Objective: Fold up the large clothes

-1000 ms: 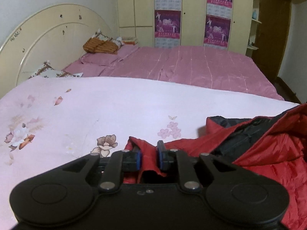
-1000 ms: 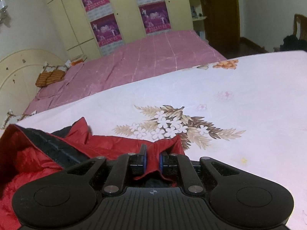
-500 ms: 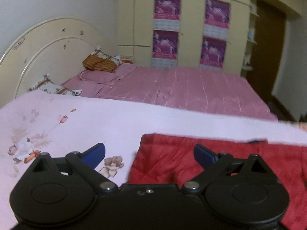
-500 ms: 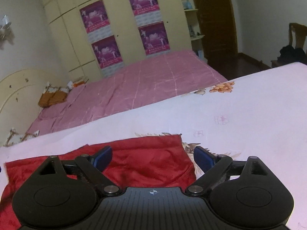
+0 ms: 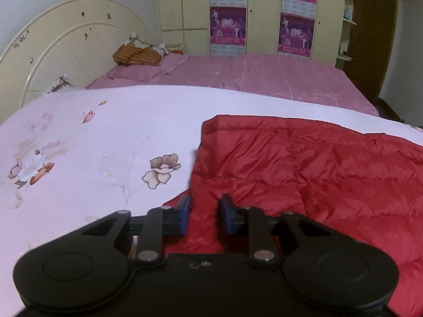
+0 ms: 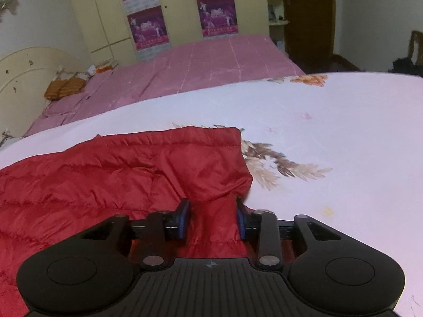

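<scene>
A red quilted jacket (image 5: 304, 169) lies spread on a white floral bedspread (image 5: 92, 137). In the left wrist view my left gripper (image 5: 203, 212) sits at the jacket's near left edge, its blue pads closed on a fold of red fabric. In the right wrist view the jacket (image 6: 119, 174) fills the left half, and my right gripper (image 6: 212, 215) is closed on a bunched fold at its near right corner, on the bedspread (image 6: 330, 121).
Beyond the floral bedspread is a pink bed (image 5: 264, 79) with a cream headboard (image 5: 66, 47) and pillows (image 5: 137, 55). Yellow wardrobes with purple posters (image 5: 296, 13) line the far wall. A dark door (image 6: 306, 13) and a chair (image 6: 415, 47) stand at right.
One second ago both grippers were shut on the jacket. Half a second ago both were wide open above it. Now both have closed again on its near edge, and the jacket lies flatter.
</scene>
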Action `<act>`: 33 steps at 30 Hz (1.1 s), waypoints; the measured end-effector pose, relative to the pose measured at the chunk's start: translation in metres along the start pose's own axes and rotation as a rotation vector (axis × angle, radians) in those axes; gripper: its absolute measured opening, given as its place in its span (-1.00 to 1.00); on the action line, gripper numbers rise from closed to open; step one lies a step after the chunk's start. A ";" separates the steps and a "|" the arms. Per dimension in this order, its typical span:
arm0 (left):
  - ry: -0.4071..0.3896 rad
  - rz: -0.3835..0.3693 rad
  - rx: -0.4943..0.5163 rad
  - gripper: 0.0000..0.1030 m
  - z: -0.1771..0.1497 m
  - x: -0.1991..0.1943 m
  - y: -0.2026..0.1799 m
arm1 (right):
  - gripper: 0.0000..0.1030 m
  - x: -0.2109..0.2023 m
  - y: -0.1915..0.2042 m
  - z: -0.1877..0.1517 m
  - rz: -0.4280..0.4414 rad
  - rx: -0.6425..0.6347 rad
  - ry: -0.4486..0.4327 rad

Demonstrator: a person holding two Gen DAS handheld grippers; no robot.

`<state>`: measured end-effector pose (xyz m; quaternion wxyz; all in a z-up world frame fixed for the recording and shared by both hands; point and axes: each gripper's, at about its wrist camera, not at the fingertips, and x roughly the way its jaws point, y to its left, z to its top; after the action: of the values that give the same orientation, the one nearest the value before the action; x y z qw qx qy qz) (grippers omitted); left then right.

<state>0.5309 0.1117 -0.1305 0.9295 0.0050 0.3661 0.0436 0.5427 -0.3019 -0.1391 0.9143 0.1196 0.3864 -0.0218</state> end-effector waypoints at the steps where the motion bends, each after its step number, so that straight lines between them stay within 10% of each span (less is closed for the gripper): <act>1: -0.011 0.009 0.005 -0.57 -0.001 0.001 -0.003 | -0.74 0.000 0.002 0.001 -0.001 -0.003 -0.014; 13: -0.032 0.094 0.012 -0.56 0.000 0.016 -0.015 | -0.76 0.019 0.006 0.005 -0.092 -0.046 -0.033; 17: -0.051 0.057 -0.023 -0.42 0.003 0.000 -0.005 | 0.33 -0.006 0.004 0.006 -0.100 -0.031 -0.111; 33: -0.056 -0.072 0.108 -0.20 -0.027 -0.039 -0.071 | 0.32 -0.034 0.091 -0.043 0.050 -0.222 -0.109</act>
<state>0.4901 0.0371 -0.1267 0.9388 0.0432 0.3416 -0.0096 0.5008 -0.2049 -0.1253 0.9418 0.0257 0.3332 0.0373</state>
